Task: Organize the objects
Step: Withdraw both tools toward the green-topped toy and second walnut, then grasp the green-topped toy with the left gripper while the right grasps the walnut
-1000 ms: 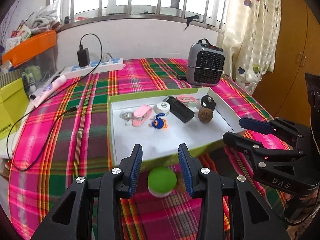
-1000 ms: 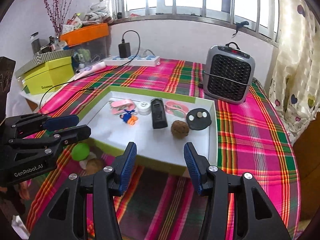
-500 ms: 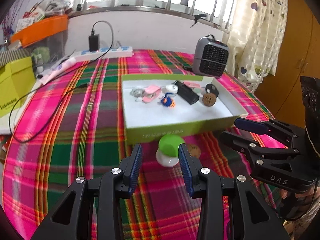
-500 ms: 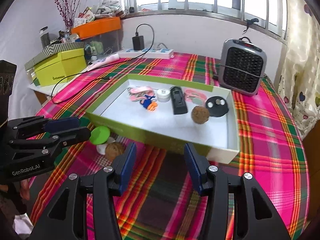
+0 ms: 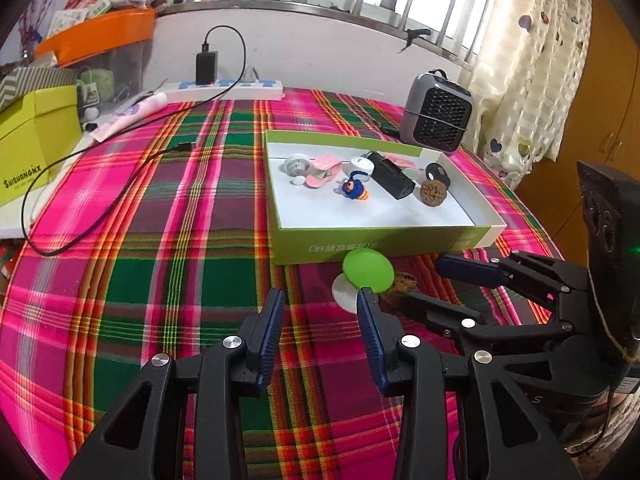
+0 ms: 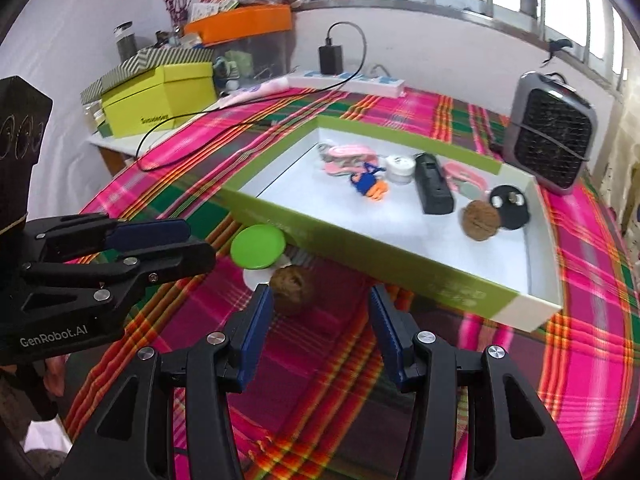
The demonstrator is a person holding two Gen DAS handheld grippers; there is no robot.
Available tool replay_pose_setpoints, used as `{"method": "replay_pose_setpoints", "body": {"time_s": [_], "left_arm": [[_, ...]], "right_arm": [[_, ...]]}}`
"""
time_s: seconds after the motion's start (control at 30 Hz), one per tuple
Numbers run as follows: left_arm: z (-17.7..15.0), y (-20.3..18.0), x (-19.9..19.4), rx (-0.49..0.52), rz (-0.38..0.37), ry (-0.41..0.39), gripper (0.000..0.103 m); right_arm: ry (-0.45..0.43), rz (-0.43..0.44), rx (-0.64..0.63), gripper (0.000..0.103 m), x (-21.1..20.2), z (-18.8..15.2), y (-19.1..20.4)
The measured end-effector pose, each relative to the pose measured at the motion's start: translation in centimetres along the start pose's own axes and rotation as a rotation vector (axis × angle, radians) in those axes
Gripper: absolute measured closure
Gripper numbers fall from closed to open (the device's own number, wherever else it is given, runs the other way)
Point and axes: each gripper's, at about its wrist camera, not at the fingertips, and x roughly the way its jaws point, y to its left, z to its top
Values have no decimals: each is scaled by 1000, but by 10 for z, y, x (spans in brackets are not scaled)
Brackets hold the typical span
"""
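Observation:
A green-lidded white jar lies tilted on the plaid cloth against the near wall of the green box. A brown walnut lies next to it. The box holds a second walnut, a black block, pink clips, a blue-orange toy and other small items. My left gripper is open and empty, just left of and before the jar. My right gripper is open and empty, its left finger close beside the loose walnut.
A grey heater stands behind the box at right. A power strip with charger and a black cable lie at the back left. A yellow-green box and an orange-lidded bin stand at the far left.
Both grippers have pulled back from the box and risen. The jar, first between the left fingers, now lies beyond them to the right. The right gripper has come close to the loose walnut.

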Motion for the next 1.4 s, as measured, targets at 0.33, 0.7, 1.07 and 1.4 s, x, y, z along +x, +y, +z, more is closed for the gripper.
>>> {"method": "replay_pose_setpoints", "body": {"time_s": [0.33,0.7,1.07,1.4], "left_arm": [[-1,6,3,-14,-2,9,67],[-3,9,7,-25,-31,20,67],[-1,7,11,-38,-103,18,54],[3,0,15,-29,-132,18,50]], "right_arm": [[53,-8,-43,53,17,5,9],[53,-19,-31,61,18,7,6],[50,-39,-14,73,14,6,0],[50,-52,-5,73,8,0,-6]]}}
